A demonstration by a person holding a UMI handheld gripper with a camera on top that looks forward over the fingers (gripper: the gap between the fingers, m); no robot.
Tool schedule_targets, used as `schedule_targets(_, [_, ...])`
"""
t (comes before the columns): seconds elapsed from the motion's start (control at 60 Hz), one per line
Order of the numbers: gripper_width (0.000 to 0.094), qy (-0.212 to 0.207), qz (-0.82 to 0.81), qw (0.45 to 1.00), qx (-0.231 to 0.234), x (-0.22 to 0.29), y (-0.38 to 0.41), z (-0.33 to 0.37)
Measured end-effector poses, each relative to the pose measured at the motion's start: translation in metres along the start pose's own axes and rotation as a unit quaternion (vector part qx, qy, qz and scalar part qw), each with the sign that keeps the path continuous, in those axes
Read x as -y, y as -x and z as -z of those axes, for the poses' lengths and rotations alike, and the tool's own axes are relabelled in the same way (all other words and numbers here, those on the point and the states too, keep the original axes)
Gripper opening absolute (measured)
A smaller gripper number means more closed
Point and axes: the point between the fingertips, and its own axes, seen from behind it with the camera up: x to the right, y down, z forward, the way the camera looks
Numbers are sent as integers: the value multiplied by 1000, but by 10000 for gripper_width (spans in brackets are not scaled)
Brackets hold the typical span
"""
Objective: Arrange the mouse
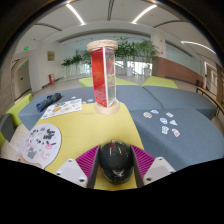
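A black mouse [115,160], glossy and rounded with a red mark on its near end, sits between the gripper [115,163] fingers, whose pink pads [87,160] press both its sides above the yellow table [95,125]. A tall red-filled container [103,72] stands farther off.

The rear of the black mouse [115,162] is cut off below, between the two fingers [87,160], so its full outline and any pad contact cannot be told. The small cards [166,124] on the grey table half are too small to read, as is the print on the round sheet [42,142].
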Motion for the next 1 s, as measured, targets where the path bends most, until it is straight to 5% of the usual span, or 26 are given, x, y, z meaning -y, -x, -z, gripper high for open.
schedule_targets(0.167, [431, 19, -20, 999, -42, 3, -8, 4])
schedule_targets(0.25, [400, -17, 26, 995, -95, 39, -20, 25])
schedule_targets(0.483, [400, -119, -3, 993, -18, 161, 122, 76])
schedule_targets(0.617, [396, -85, 2, 996, 38, 124, 224, 47])
schedule_targets(0.833, [396, 17, 3, 1000, 26, 20, 261, -5])
schedule_targets(1.0, [470, 13, 20, 999, 25, 3, 260, -10])
